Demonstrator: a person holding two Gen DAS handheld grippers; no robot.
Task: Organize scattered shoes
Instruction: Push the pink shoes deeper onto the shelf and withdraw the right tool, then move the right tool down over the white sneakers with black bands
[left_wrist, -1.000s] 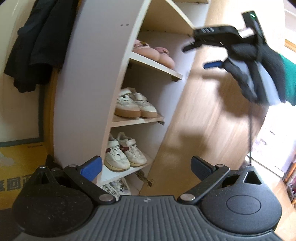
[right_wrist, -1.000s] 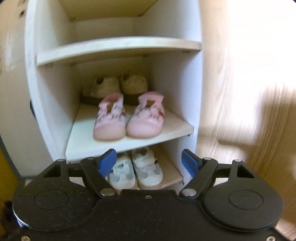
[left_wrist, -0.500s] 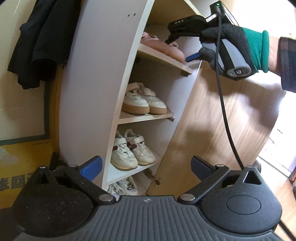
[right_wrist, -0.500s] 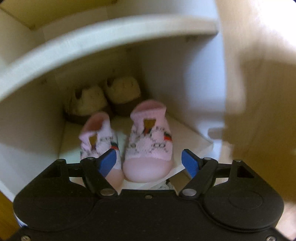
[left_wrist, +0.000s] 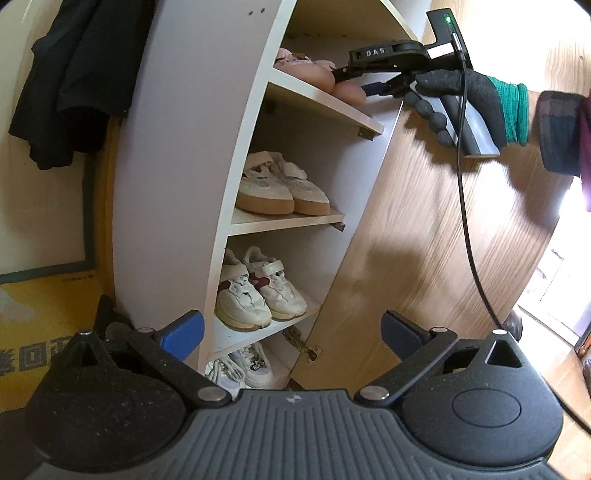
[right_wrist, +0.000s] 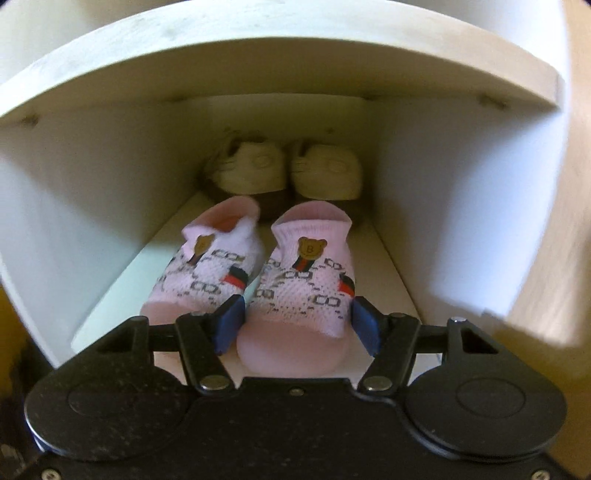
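Two pads of right tongs (right_wrist: 297, 325) closing astride right pink shoe (right_wrist: 306, 291), seemingly not yet pressing; left tongs (left_wrist: 291, 328) wide, empty.

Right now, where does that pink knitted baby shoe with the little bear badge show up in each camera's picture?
Left wrist view: the pink knitted shoe with the bear badge is top centre, its toe at the shelf's front edge, between the closing right gripper's fingers.
Right wrist view: lower centre, the right-hand shoe.
Shared landmark: the white shelf board under it.
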